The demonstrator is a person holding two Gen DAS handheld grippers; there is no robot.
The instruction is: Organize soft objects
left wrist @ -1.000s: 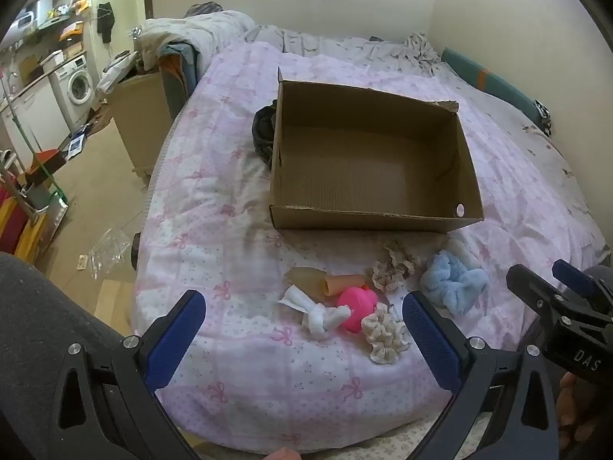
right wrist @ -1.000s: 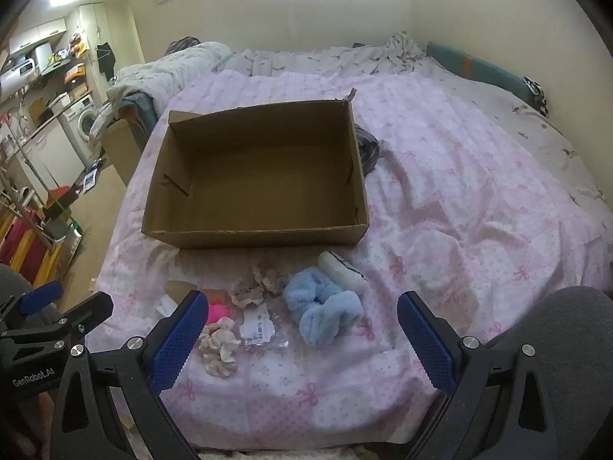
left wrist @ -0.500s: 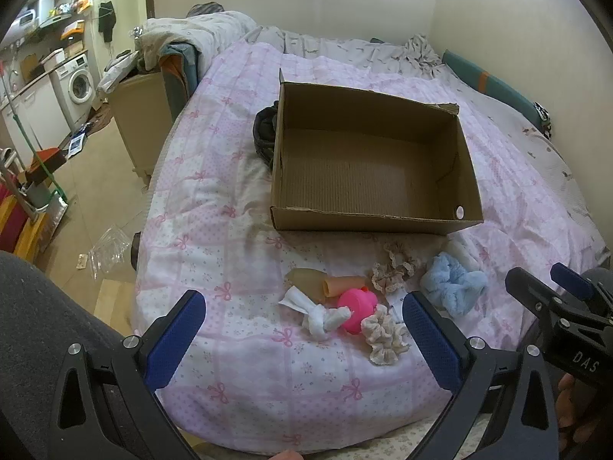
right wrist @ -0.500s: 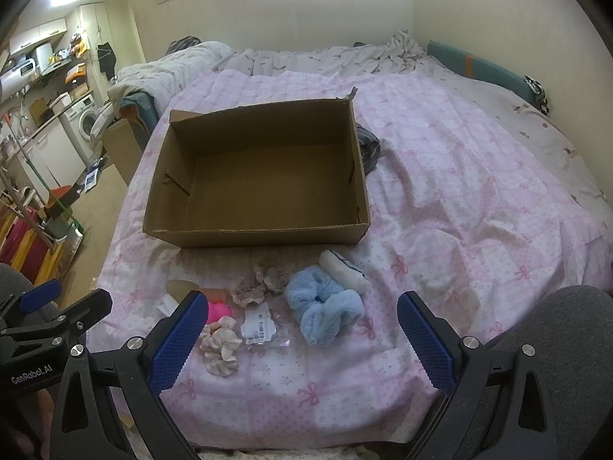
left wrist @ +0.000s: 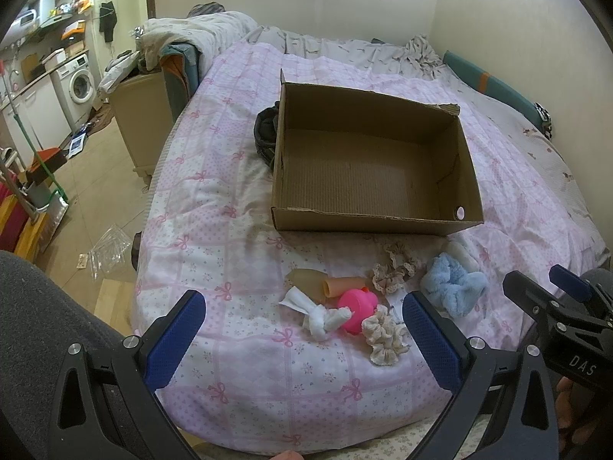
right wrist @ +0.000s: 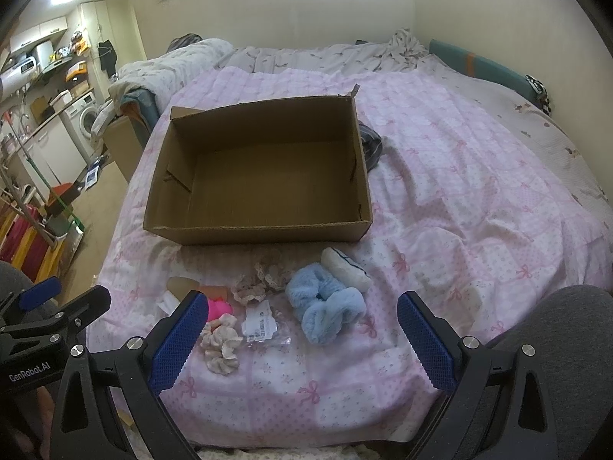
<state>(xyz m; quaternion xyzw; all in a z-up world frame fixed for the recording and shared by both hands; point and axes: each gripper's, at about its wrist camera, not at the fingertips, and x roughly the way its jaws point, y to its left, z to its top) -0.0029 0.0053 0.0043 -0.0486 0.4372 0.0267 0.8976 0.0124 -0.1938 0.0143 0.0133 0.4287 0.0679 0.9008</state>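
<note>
An empty cardboard box point(left wrist: 375, 170) point(right wrist: 264, 176) sits on the pink quilted bed point(left wrist: 214, 207) point(right wrist: 459, 176). In front of it lie soft items: a fluffy blue scrunchie point(left wrist: 454, 284) point(right wrist: 325, 306), a cream scrunchie point(left wrist: 383, 335) point(right wrist: 221, 343), a lace scrunchie point(left wrist: 394, 268) point(right wrist: 260, 278), a pink round toy point(left wrist: 358, 308) point(right wrist: 218, 308), a knotted white cloth point(left wrist: 320, 314) and a white roll point(right wrist: 346, 268). My left gripper point(left wrist: 302, 329) hangs open above the bed's near edge. My right gripper point(right wrist: 302, 339) is open too, just short of the items, and shows at the far right of the left view point(left wrist: 551, 303).
A dark garment point(left wrist: 266, 134) point(right wrist: 369, 145) lies behind the box. A small clear packet with a label point(right wrist: 262, 324) rests among the items. Left of the bed are a floor point(left wrist: 95, 199), a cabinet point(left wrist: 143, 122), a washing machine point(left wrist: 78, 84) and a heap of bedding point(left wrist: 199, 34).
Both views have shifted only slightly; the objects sit a touch lower in the frames. Nothing on the bed has moved, and both grippers stay open.
</note>
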